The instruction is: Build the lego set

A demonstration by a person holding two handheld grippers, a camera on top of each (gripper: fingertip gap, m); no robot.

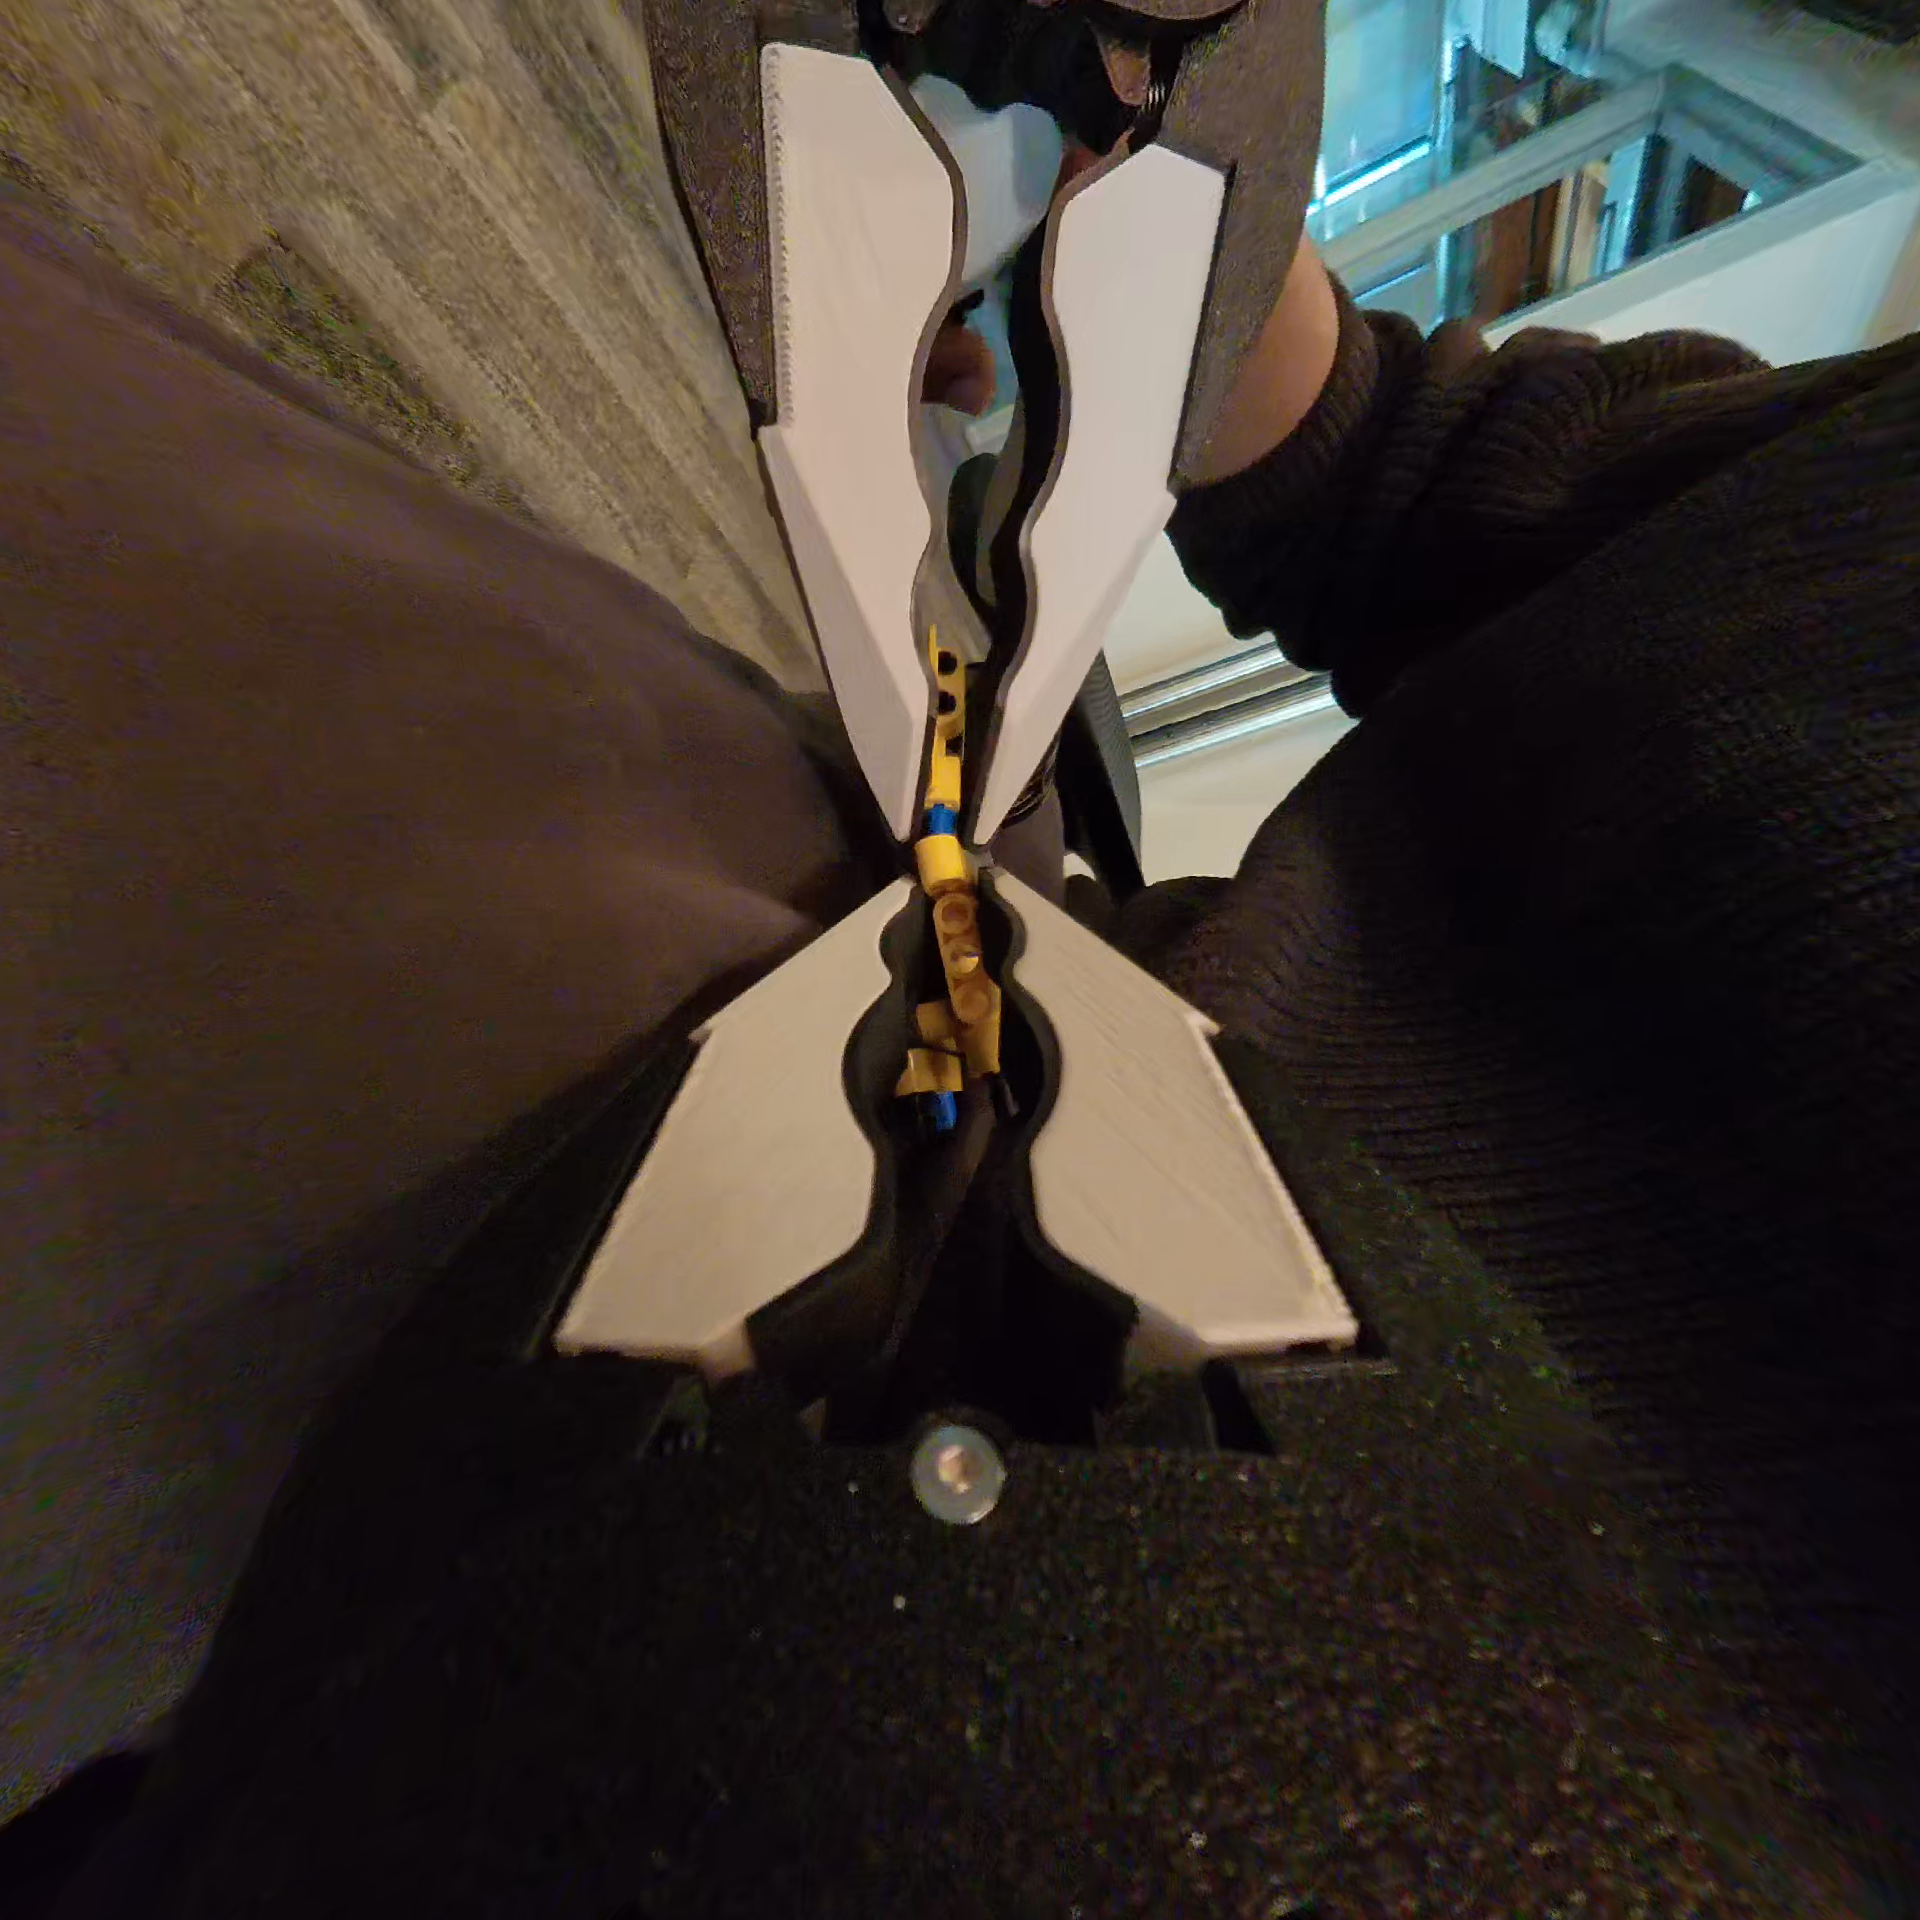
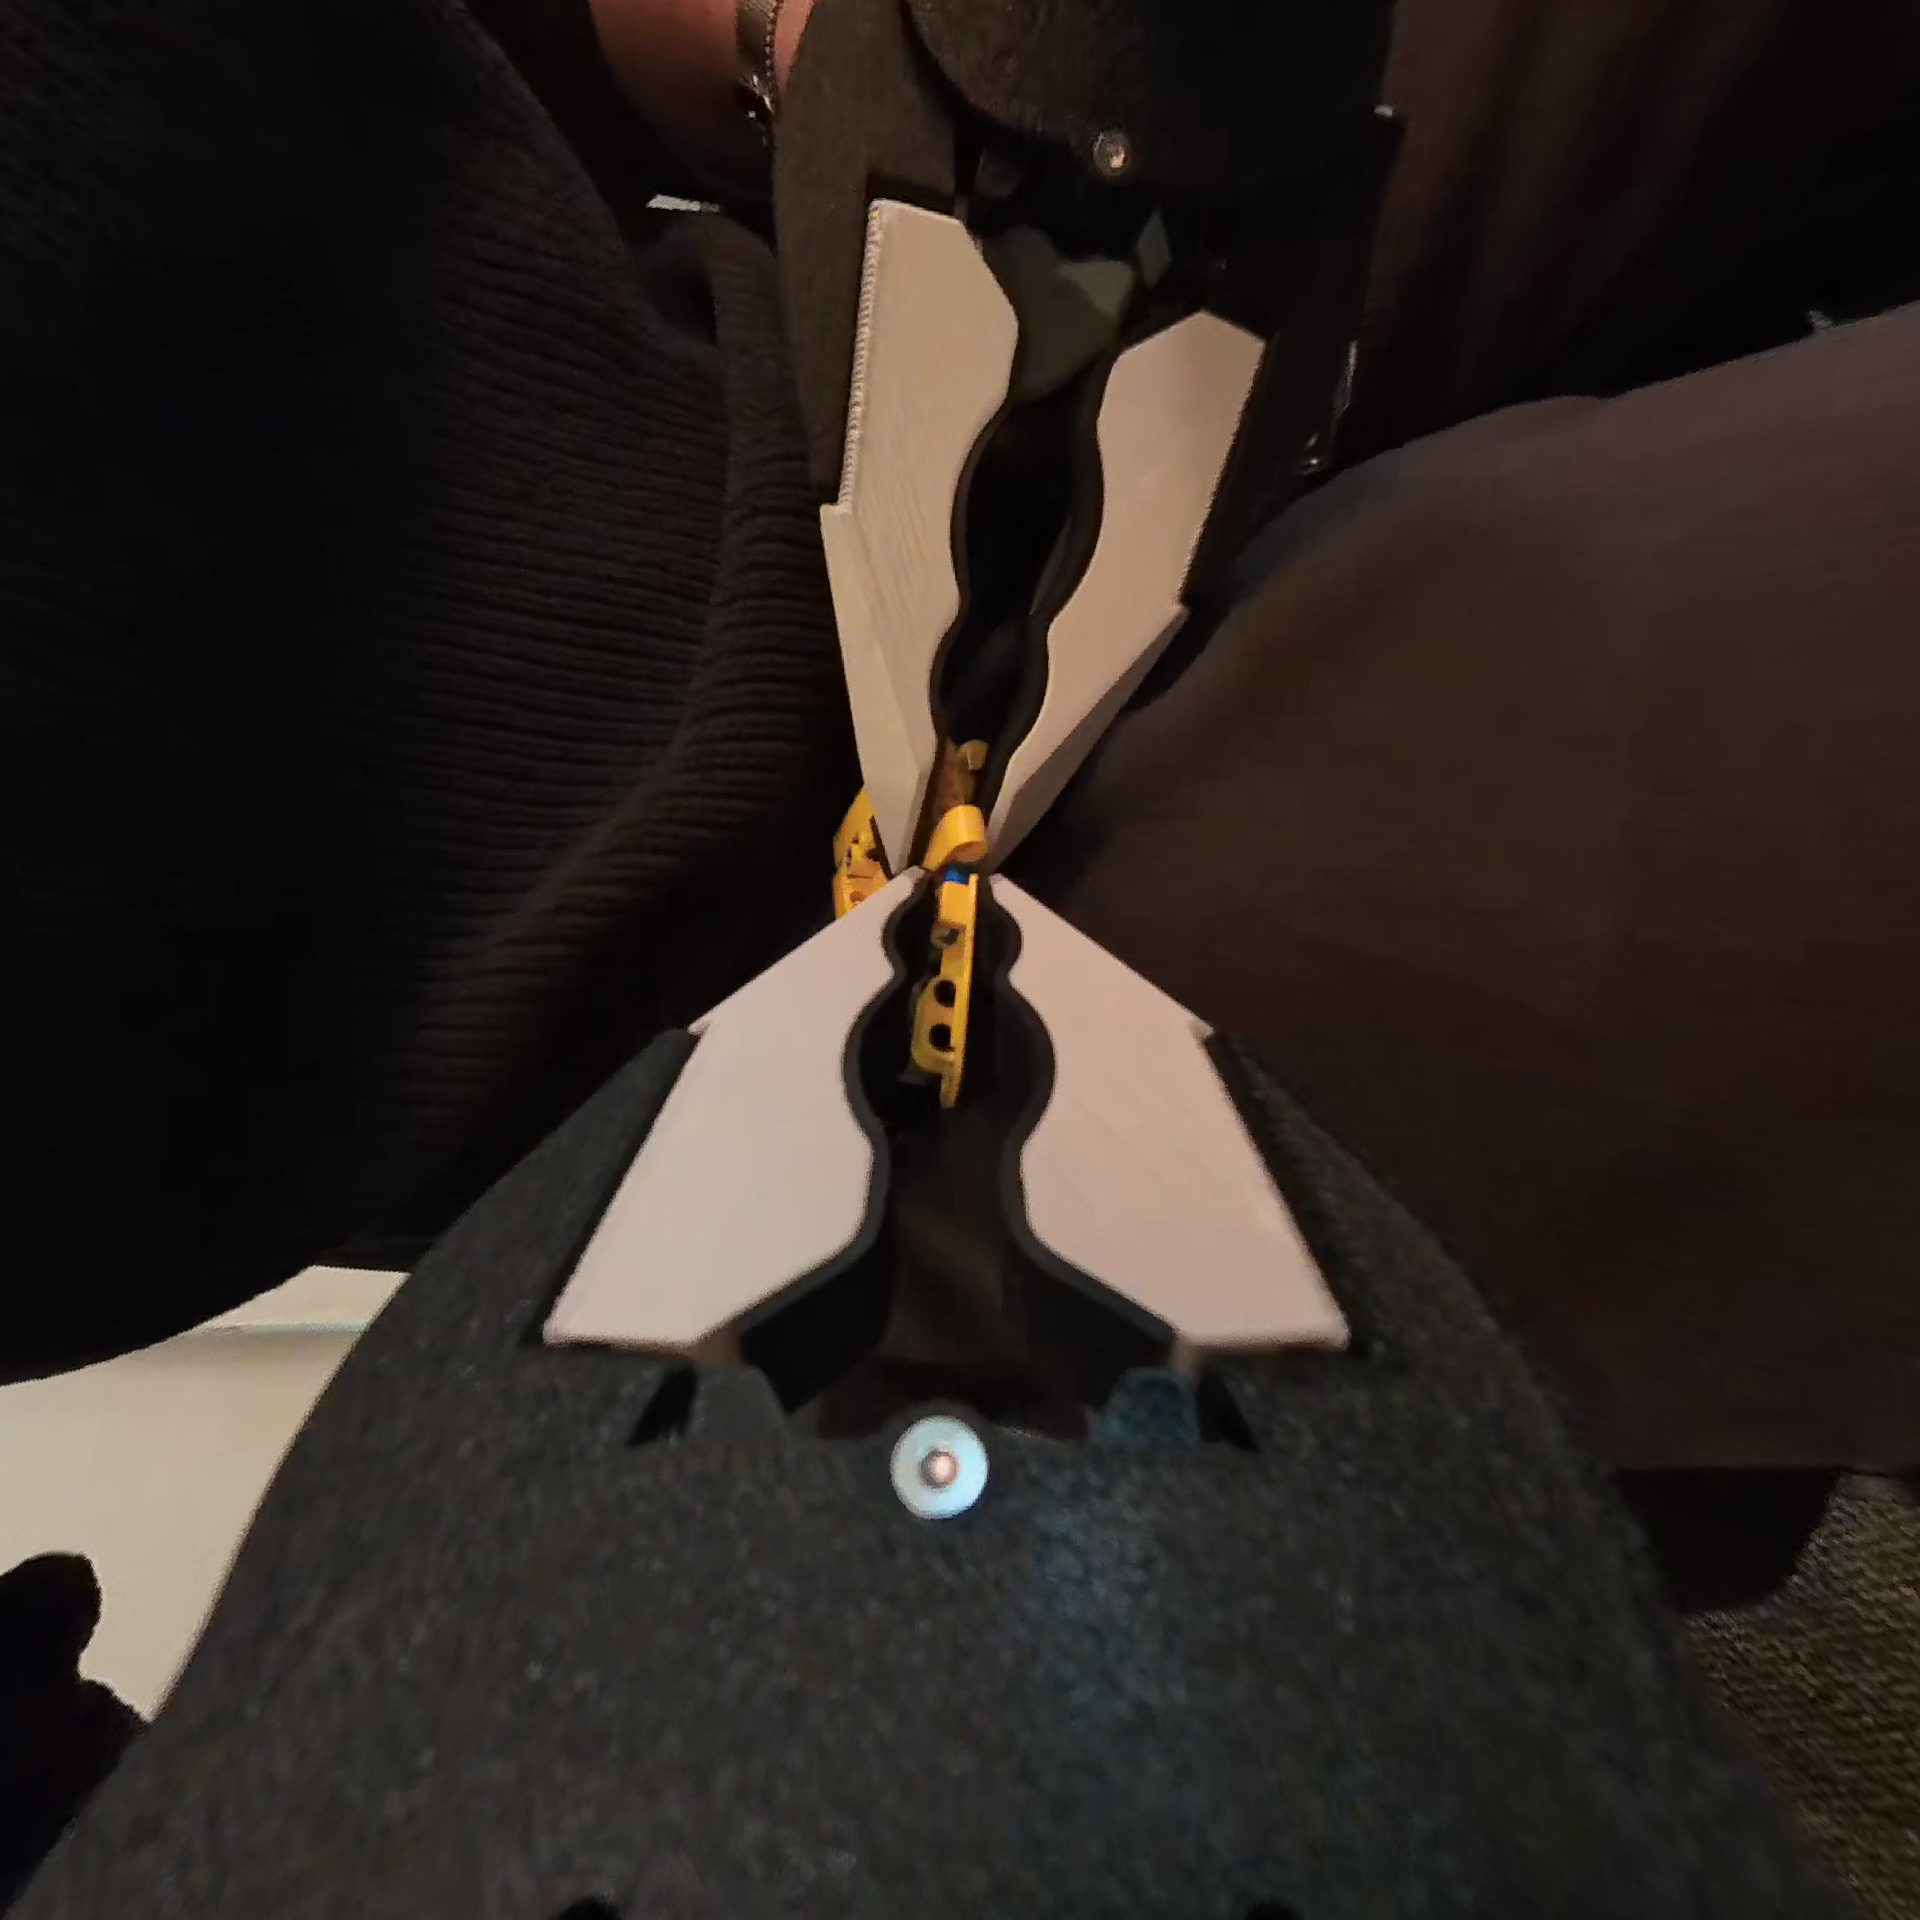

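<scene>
The left gripper (image 1: 948, 883), filling the lower half of the left wrist view, is clamping its white fingers (image 1: 769, 1132) on a yellow building-toy piece (image 1: 961, 966) with round holes and a small blue pin. The piece is sitting in the middle of the frame, running up out of the fingertips. Coming down from the top of the same view, the right gripper (image 1: 945, 831) is pinching the upper end of that piece, so the two sets of tips are meeting nose to nose at the centre, almost touching.

In the right wrist view the layout is mirrored. The right gripper (image 2: 956, 883) is occupying the lower half, closed on the yellow building-toy piece (image 2: 943, 997), whose holed bar is lying between its wavy black pads. The left gripper (image 2: 951, 821) is reaching down from the top, closed on the far end; a further yellow part is sticking out just left of where the tips meet.

A dark knitted sleeve (image 1: 1558, 727) is filling the right side of the left wrist view, and brownish cloth (image 1: 364, 779) is covering the left. Grey carpet (image 1: 416, 260) is showing at the upper left, and a metal-framed shelf (image 1: 1662, 156) at the upper right. A white surface (image 2: 187, 1434) is showing at the lower left of the right wrist view.
</scene>
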